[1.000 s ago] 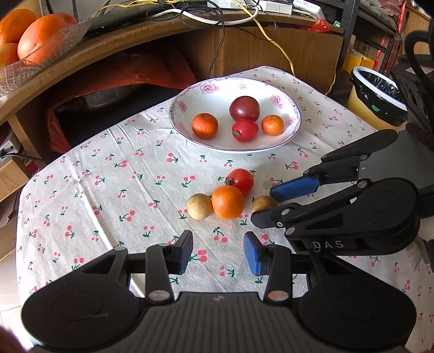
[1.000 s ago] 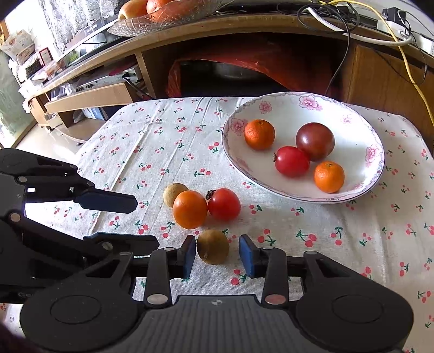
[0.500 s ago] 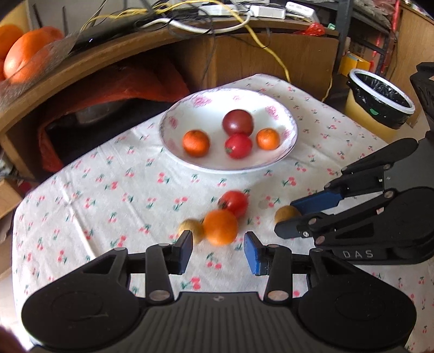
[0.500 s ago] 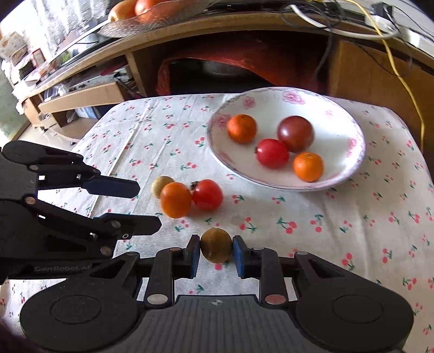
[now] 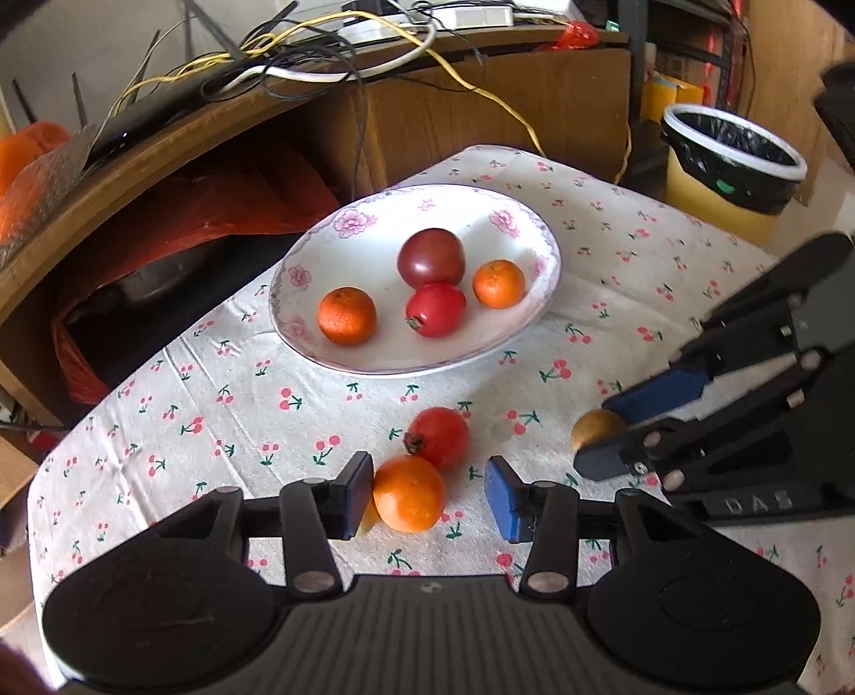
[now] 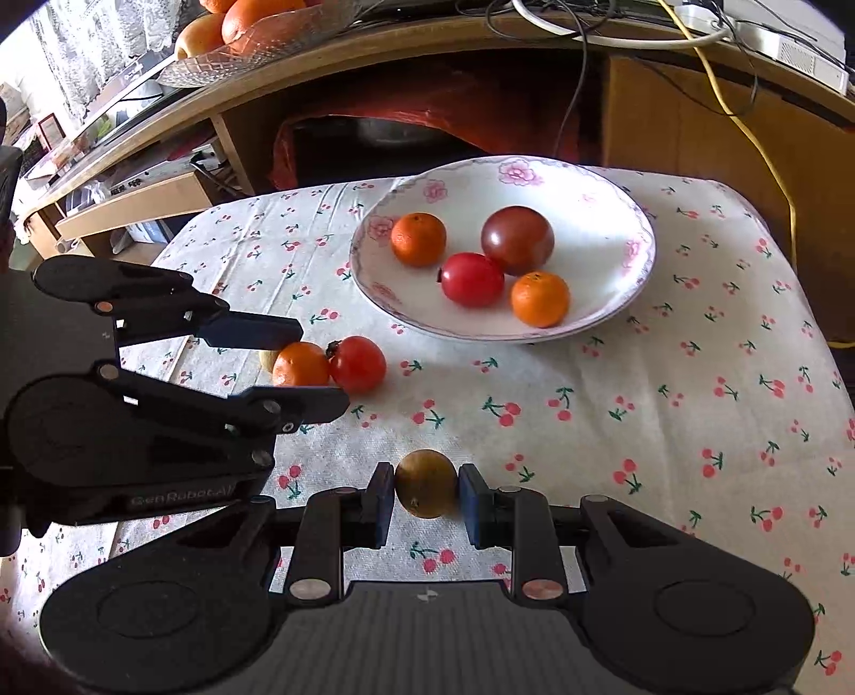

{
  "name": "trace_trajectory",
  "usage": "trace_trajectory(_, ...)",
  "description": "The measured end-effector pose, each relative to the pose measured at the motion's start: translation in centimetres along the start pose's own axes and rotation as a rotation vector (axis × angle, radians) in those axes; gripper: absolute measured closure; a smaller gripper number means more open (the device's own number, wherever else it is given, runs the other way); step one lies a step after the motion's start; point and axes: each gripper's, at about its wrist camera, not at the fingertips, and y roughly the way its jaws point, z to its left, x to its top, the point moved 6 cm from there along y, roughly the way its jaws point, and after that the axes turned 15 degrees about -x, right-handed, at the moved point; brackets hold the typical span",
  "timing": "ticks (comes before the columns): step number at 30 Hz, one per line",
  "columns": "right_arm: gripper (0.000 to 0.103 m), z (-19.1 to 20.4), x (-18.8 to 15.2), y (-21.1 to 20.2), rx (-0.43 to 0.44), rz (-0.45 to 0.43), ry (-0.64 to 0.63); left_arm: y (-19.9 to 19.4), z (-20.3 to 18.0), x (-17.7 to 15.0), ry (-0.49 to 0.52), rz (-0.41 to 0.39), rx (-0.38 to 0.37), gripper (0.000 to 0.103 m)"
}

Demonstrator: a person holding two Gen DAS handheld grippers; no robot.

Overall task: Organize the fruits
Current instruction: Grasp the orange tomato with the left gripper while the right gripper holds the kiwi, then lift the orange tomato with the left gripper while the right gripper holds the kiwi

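Note:
A white flowered bowl (image 5: 331, 347) (image 6: 614, 310) on the cherry-print cloth holds two oranges, a red tomato and a dark tomato. My right gripper (image 6: 425, 500) is shut on a small brown fruit (image 6: 426, 483) and holds it just above the cloth; it also shows in the left wrist view (image 5: 594, 427). My left gripper (image 5: 427, 497) is open with a loose orange (image 5: 409, 500) between its fingers. A red tomato (image 5: 439, 436) touches the orange, and a small yellowish fruit (image 5: 367, 521) is mostly hidden behind the left finger.
A wooden shelf with cables (image 5: 320, 69) curves behind the table. A glass dish of oranges (image 6: 251, 32) stands on it. A yellow bin with a black liner (image 5: 732, 160) stands at the right of the table. The table edge runs along the right side.
My right gripper has closed on the brown fruit and lifted it slightly. My left gripper has moved forward so the loose orange now sits between its open fingers.

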Motion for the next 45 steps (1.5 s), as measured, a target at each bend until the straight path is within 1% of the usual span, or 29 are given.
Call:
trace_trajectory(4, 0.082, 0.0, 0.1, 0.1, -0.004, 0.004, -0.001, -0.6, -0.5, -0.3, 0.006, 0.007, -0.013, 0.049)
trace_trajectory(10, 0.081, 0.1, 0.0, 0.2, -0.007, 0.008, -0.007, -2.0, -1.7, -1.5, 0.035, 0.017, -0.061, 0.047)
trace_trajectory(15, 0.081, -0.1, -0.1, 0.3, 0.000, 0.015, -0.003, -2.7, -2.4, -2.3, 0.026, 0.023, -0.110, 0.047)
trace_trajectory(18, 0.081, -0.1, -0.1, 0.2, 0.000, 0.015, -0.004, -2.7, -2.3, -2.2, 0.024, 0.019, -0.102, 0.047)
trace_trajectory(21, 0.081, 0.0, -0.2, 0.1, -0.001, 0.017, -0.006, -2.2, -1.8, -1.8, 0.016, 0.010, -0.076, 0.047)
trace_trajectory(24, 0.081, 0.0, -0.2, 0.1, -0.002, 0.016, -0.006, -1.5, -0.9, -1.3, -0.009, 0.003, -0.053, 0.047)
trace_trajectory(29, 0.081, 0.0, -0.2, 0.1, -0.003, 0.019, -0.007, -0.6, 0.3, -0.7, -0.047, -0.010, -0.036, 0.048)
trace_trajectory(31, 0.081, 0.0, -0.2, 0.1, -0.003, 0.020, -0.005, -0.4, 0.2, -0.6, -0.023, -0.005, -0.023, 0.049)
trace_trajectory(34, 0.081, -0.1, -0.2, 0.1, -0.001, 0.022, -0.006, -0.2, -0.4, -0.9, 0.056, 0.034, 0.021, 0.053)
trace_trajectory(35, 0.081, -0.1, -0.2, 0.0, -0.001, 0.022, -0.006, -0.2, -0.4, -0.9, 0.067, 0.040, 0.029, 0.054)
trace_trajectory(39, 0.081, -0.1, -0.3, 0.0, -0.003, 0.024, -0.004, -0.1, 0.0, -0.5, 0.078, 0.043, 0.037, 0.064)
trace_trajectory(45, 0.081, 0.0, -0.2, -0.1, -0.005, 0.021, -0.004, 0.0, -0.3, -0.4, 0.103, 0.056, 0.052, 0.066)
